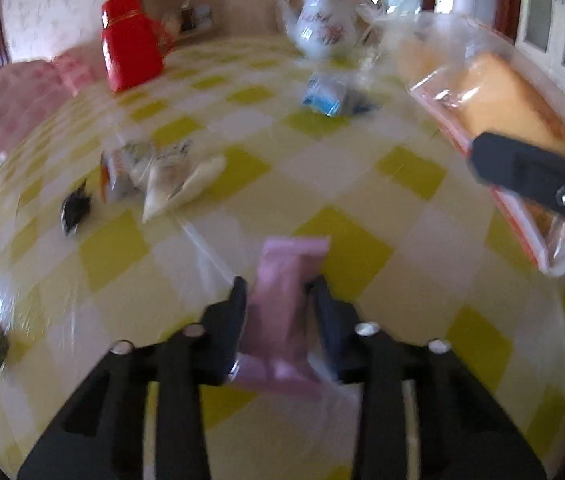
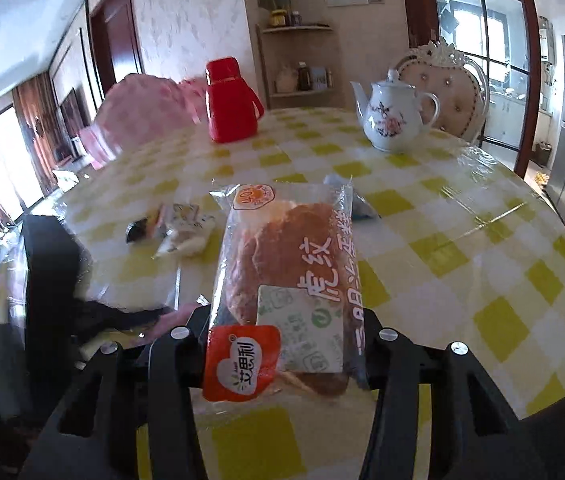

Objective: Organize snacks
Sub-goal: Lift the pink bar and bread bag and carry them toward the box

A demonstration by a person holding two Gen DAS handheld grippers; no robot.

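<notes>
Pink, glossy snack packet (image 1: 282,312) sits clamped between my left tongs (image 1: 278,296), long axis pointing away along the fingers, low over the yellow-checked table (image 1: 354,168). My right tongs (image 2: 286,320) grip a clear crinkly bread bag (image 2: 282,280) lengthwise, orange label nearest me, raised above the table.
</notes>
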